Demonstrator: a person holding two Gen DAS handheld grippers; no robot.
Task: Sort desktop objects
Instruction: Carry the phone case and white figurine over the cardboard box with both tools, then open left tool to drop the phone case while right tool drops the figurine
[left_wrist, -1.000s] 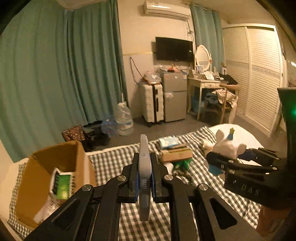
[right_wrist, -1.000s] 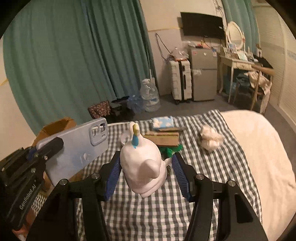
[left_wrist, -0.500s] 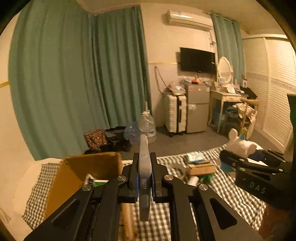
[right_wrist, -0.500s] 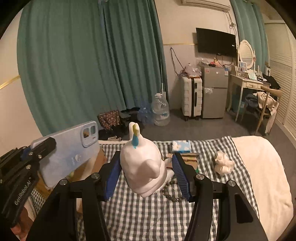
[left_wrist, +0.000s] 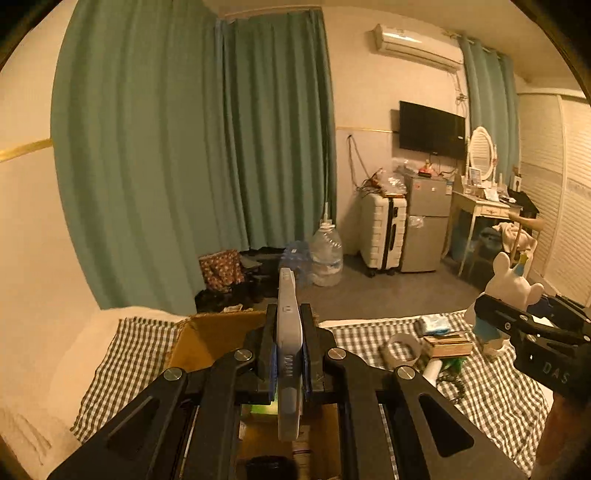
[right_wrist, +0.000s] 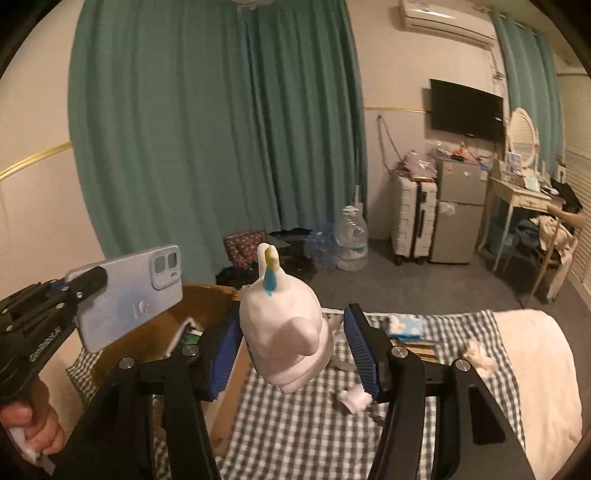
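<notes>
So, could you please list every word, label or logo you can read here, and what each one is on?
"DAS": on the right claw body, in the left view.
"GenRobot.AI": on the left claw body, small and only just legible.
Logo on the phone back: too small to read.
Print on the blue packet and stickers on the fridge: blurred, unreadable.
</notes>
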